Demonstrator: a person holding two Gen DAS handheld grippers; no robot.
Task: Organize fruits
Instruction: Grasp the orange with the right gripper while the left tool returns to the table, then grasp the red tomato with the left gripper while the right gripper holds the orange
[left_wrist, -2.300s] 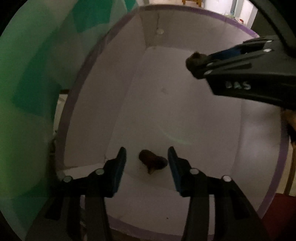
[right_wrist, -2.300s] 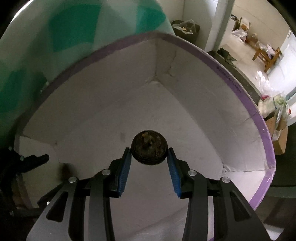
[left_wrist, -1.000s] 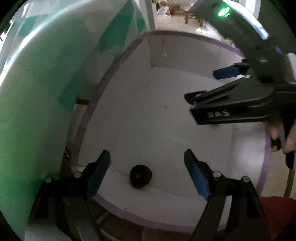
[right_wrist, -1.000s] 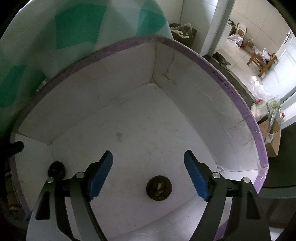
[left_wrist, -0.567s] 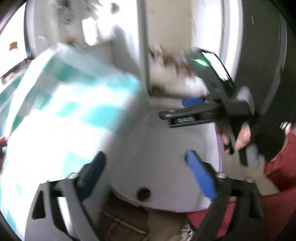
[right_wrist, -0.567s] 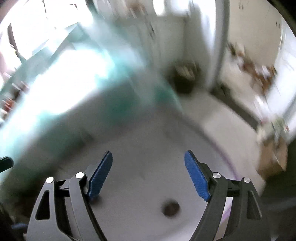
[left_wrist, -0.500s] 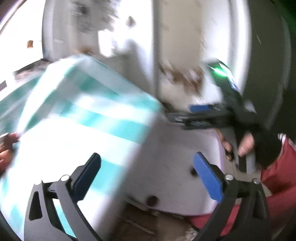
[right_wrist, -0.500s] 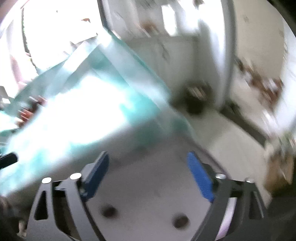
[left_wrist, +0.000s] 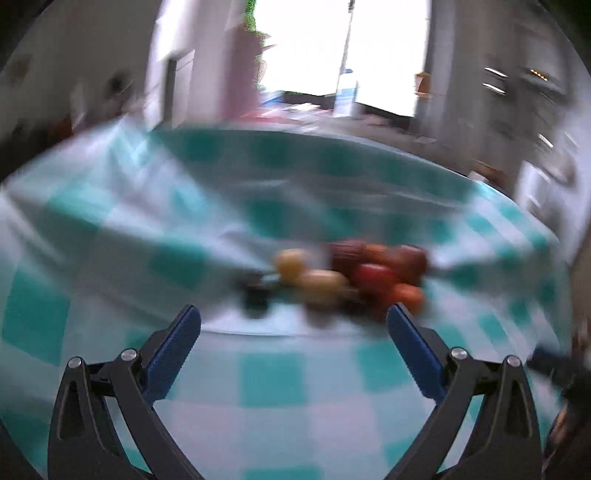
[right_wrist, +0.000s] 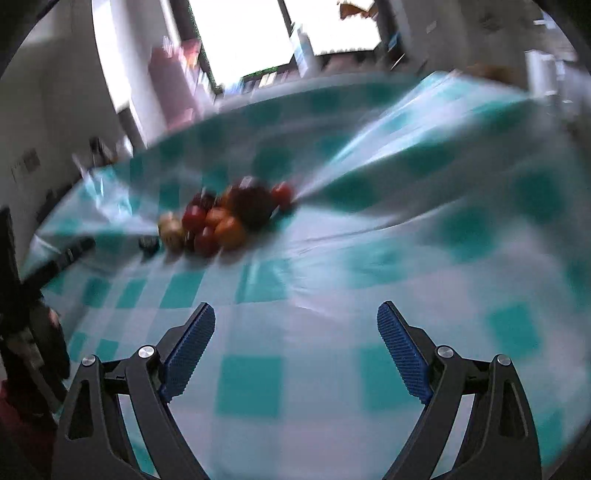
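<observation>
A pile of fruit (left_wrist: 354, 277) lies on a teal-and-white checked tablecloth (left_wrist: 258, 376): red, orange and yellow pieces, with a small dark one (left_wrist: 255, 291) at its left. Both views are motion-blurred. My left gripper (left_wrist: 293, 332) is open and empty, just short of the pile. In the right wrist view the same pile (right_wrist: 225, 218) lies farther off, up and left. My right gripper (right_wrist: 295, 339) is open and empty above the cloth. The left gripper's dark fingers (right_wrist: 70, 251) show at that view's left edge.
The tablecloth (right_wrist: 332, 295) is creased and rumpled around the pile. Bright windows, walls and shelves stand beyond the table's far edge. A dark part of the right gripper (left_wrist: 554, 365) shows at the left wrist view's right edge.
Both grippers have swung up out of the white, purple-rimmed box, where each left a dark fruit, and now face the fruit pile on the table. Both stayed open.
</observation>
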